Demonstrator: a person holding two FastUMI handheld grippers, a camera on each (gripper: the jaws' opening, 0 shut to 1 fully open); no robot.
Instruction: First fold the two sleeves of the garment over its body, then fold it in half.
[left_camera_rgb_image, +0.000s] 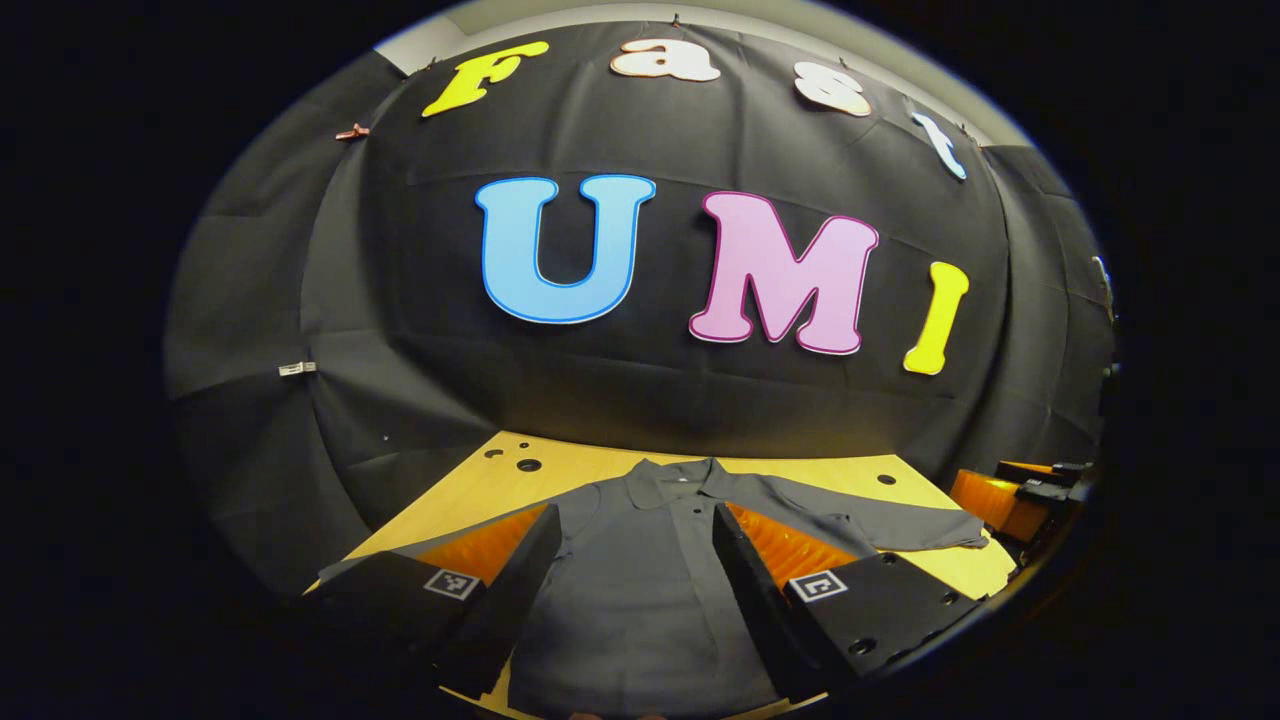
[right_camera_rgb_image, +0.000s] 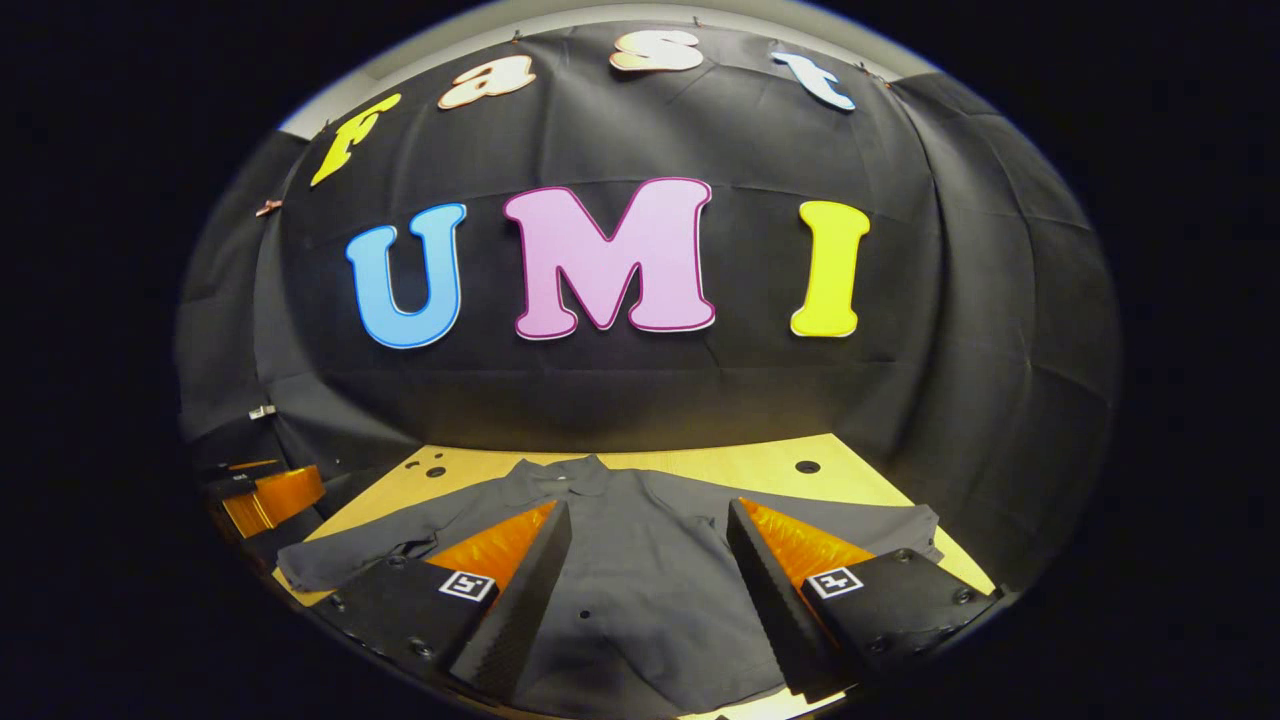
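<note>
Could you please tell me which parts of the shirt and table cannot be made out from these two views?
- Left gripper view: the shirt hem is cut off by the bottom edge, and the left gripper, open, hides one sleeve behind its fingers.
- Right gripper view: the right gripper, open, covers the shirt's sides and the table's front edge.
- The shirt's small placket buttons are too small to count.

No readable text, brand or number stands on any object here. The nearest to signs are small square black-and-white markers: two on the left tool (left_camera_rgb_image: 635, 560), one on each finger mount, and two likewise on the right tool (right_camera_rgb_image: 650, 555). They bear block patterns, not letters. A tiny pale patch inside the collar of the shirt (left_camera_rgb_image: 640, 560) may be a label, too small to read.
</note>
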